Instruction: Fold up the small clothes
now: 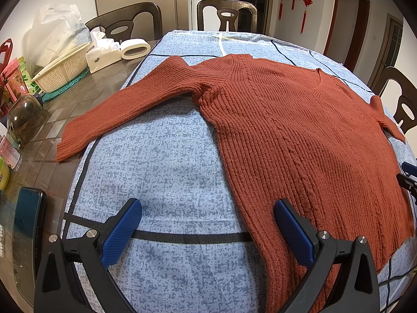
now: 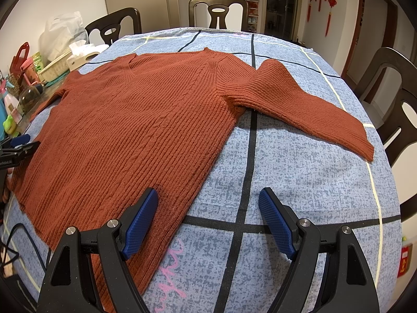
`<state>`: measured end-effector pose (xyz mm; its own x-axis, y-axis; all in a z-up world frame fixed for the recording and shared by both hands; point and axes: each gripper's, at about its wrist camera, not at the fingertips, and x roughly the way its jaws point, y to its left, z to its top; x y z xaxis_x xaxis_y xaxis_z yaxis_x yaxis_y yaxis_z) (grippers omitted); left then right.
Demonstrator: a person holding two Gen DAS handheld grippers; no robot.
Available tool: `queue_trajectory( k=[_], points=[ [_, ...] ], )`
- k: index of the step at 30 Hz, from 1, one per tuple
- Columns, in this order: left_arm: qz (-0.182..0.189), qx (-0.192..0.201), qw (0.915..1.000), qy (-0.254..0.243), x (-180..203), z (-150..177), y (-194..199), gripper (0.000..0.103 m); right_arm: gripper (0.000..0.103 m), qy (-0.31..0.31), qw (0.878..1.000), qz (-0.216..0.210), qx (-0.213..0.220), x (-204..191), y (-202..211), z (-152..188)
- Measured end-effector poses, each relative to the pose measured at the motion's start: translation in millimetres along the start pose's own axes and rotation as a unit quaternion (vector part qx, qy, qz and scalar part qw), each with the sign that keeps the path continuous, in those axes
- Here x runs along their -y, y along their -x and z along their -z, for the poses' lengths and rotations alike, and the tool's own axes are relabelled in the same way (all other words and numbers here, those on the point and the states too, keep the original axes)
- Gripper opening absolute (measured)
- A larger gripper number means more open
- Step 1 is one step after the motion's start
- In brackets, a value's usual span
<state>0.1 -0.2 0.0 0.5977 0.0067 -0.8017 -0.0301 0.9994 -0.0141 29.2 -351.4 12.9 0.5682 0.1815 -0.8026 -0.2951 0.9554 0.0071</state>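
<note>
A rust-red ribbed knit sweater point(image 1: 281, 130) lies flat and spread out on a blue speckled cloth point(image 1: 156, 161), neck away from me, both sleeves out to the sides. It also shows in the right wrist view point(image 2: 135, 135). My left gripper point(image 1: 207, 224) is open and empty above the sweater's lower left hem corner, its right finger over the knit. My right gripper point(image 2: 208, 216) is open and empty above the lower right hem corner, its left finger over the knit. The left sleeve's cuff point(image 1: 70, 148) hangs past the cloth onto the bare table.
Clutter stands on the table's left: a white basket point(image 1: 62, 67), tissue box point(image 1: 101, 52), tape roll point(image 1: 135, 48), glass jar point(image 1: 23, 120), dark phone point(image 1: 26, 224). Chairs point(image 1: 226, 15) stand at the far side and on the right point(image 2: 391, 83). Black tape lines cross the cloth.
</note>
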Motion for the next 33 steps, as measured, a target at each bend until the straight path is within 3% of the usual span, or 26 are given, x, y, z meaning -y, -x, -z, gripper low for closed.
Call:
queue_trajectory(
  k=[33],
  points=[
    [0.0, 0.0, 1.0, 0.0, -0.2, 0.0, 0.0, 0.103, 0.08, -0.002, 1.0, -0.002, 0.0, -1.0, -0.5, -0.7]
  ],
)
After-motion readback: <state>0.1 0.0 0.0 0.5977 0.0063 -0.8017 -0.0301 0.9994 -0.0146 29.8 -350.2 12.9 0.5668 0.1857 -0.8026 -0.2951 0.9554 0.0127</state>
